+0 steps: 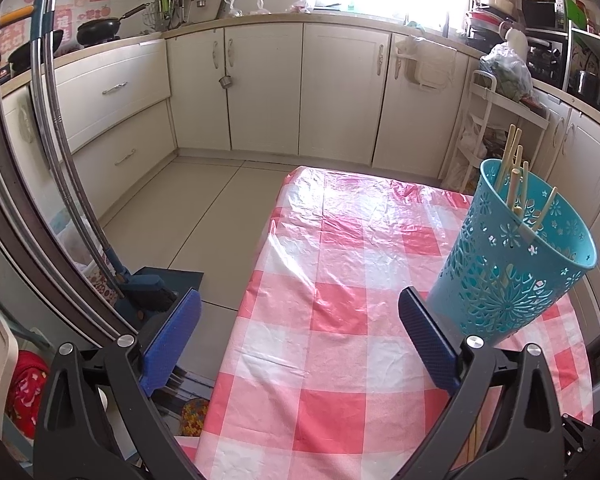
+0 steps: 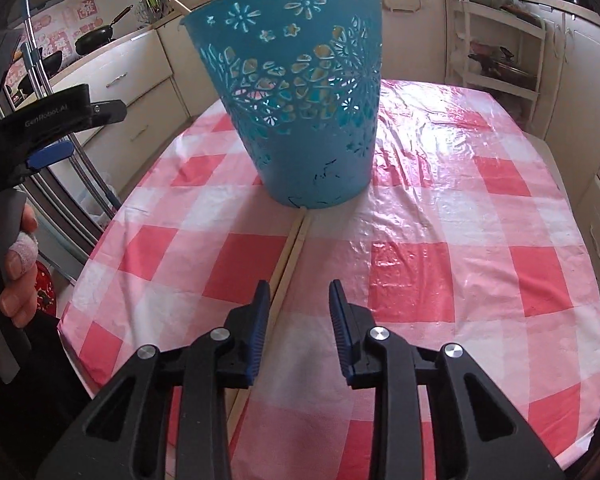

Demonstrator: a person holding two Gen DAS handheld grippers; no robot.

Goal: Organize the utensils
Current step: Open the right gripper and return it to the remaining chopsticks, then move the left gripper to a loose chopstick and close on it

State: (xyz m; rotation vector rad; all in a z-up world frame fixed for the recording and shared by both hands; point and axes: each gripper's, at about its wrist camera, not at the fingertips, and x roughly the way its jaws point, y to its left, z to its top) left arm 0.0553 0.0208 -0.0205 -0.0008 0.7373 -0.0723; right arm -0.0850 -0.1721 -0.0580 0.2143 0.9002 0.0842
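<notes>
While both claws gape empty, a checked tablecloth (image 2: pixel 412 240) bears a basket (image 2: pixel 300 92) amid kitchen cabinets (image 1: pixel 260 88).

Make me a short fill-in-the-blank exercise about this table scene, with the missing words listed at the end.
1. The chopsticks already put away stand in a perforated basket whose colour is ____.
2. The tablecloth has a pink and white ____ pattern.
3. The loose chopsticks on the table lie between the basket and the ____ gripper.
4. The left gripper holds ____ between its pads.

Missing words: blue; checked; right; nothing
</notes>
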